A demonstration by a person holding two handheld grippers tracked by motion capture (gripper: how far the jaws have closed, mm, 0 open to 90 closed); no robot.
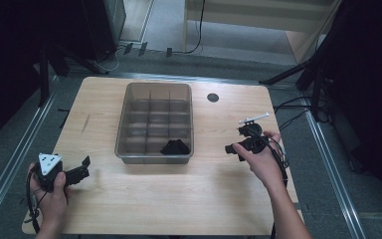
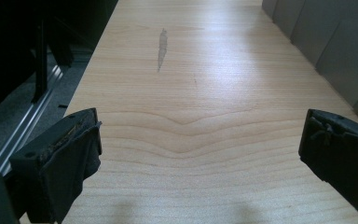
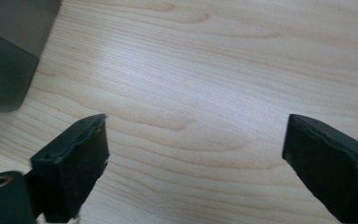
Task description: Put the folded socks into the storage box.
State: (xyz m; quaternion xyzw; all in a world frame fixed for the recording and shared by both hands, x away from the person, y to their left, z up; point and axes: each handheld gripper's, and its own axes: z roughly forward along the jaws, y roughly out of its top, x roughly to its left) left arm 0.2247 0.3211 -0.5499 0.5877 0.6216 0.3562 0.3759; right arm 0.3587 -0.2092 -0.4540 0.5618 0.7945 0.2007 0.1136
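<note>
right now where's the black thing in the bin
In the high view, the black item lies inside the grey divided bin at mid-table, in a front-row compartment right of centre, nearest the person's edge.

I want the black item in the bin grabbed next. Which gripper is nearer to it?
Right. The right gripper is beside the bin, level with the black item; the left gripper is farther, off the bin's near-left corner.

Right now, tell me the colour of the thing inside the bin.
Black thing; clearest in the high view.
</note>
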